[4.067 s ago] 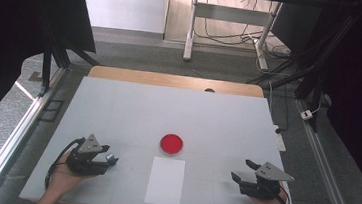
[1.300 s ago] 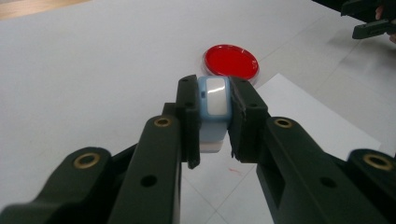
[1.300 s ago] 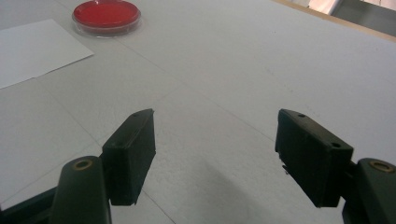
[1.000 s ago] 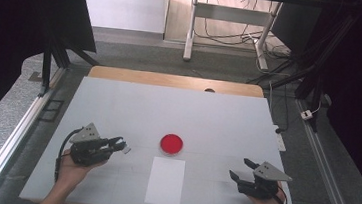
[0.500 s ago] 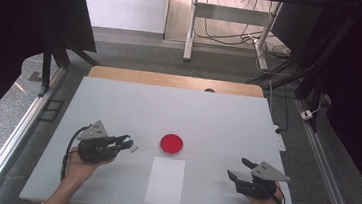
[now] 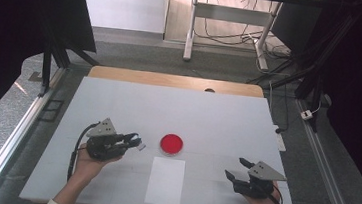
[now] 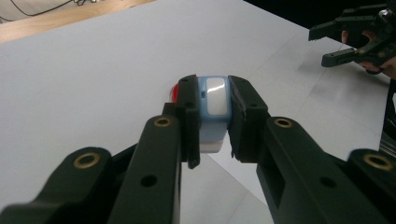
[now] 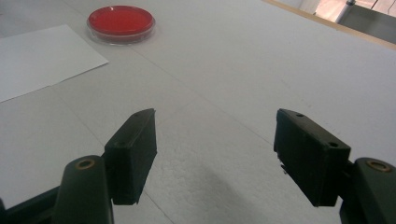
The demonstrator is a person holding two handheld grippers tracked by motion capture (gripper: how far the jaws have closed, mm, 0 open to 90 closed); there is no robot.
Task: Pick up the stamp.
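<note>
1. The left gripper (image 6: 132,140) is carrying a small light-blue and white device (image 7: 212,109) toward the red petri dish (image 6: 171,144); judging by this, it next needs lining up with the dish.
2. Its jaws pinch the device by its sides, just short of the dish.
3. The right gripper (image 8: 215,156) rests spread and empty near the white paper sheet (image 6: 165,181).

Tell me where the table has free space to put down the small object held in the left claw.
The white table is bare beyond the red round dish, up to its wooden far edge. Crowded: near side, around the white paper sheet.
</note>
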